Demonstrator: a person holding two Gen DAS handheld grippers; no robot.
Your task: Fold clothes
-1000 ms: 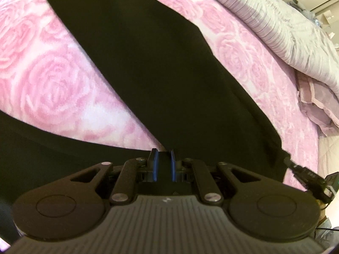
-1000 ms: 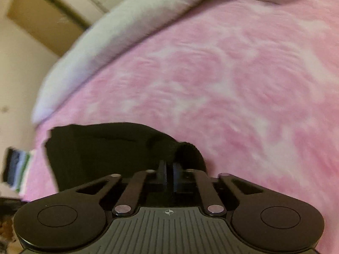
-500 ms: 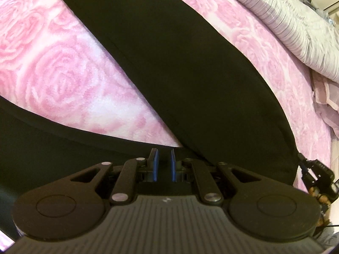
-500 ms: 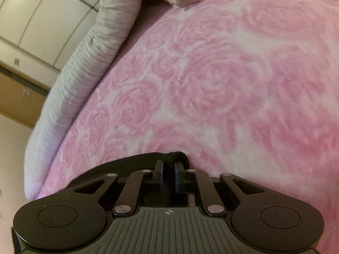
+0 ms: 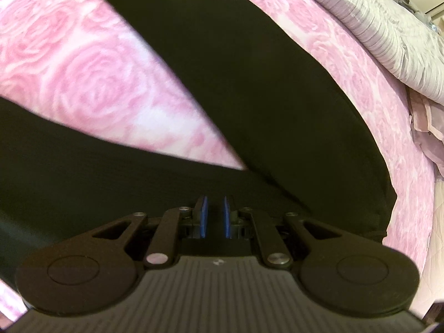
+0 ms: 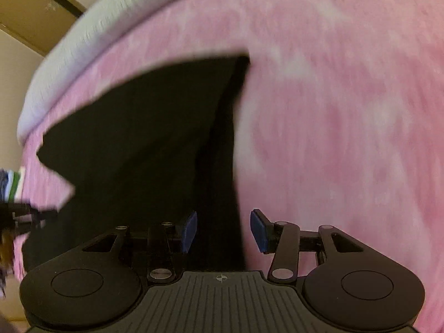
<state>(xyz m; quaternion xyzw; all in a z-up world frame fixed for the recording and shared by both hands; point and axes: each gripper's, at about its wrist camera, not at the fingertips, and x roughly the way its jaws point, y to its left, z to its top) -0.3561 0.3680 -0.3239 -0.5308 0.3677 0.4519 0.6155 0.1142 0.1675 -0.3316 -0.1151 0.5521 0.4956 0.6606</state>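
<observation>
A black garment [image 5: 249, 83] lies spread on a pink rose-patterned bedspread [image 5: 83, 83]. One long part runs up and away, and a second band crosses from the left toward my left gripper [image 5: 215, 216]. That gripper's blue pads stand close together with black cloth between them, apparently pinching it. In the right wrist view the same black garment [image 6: 152, 125] lies flat on the bedspread [image 6: 333, 111], with a straight edge running toward me. My right gripper [image 6: 223, 230] hangs wide open just above that edge, holding nothing.
A grey striped duvet [image 5: 388, 27] is bunched along the far side of the bed, also seen as the duvet [image 6: 69, 55] in the right view. A mauve pillow [image 5: 427, 127] lies at the right edge. Blurred coloured items [image 6: 11, 183] sit at the left.
My right gripper has opened and let go of the garment, which now lies flat before it. The left gripper's pad gap is unchanged, and the cloth's fork has shifted away from it.
</observation>
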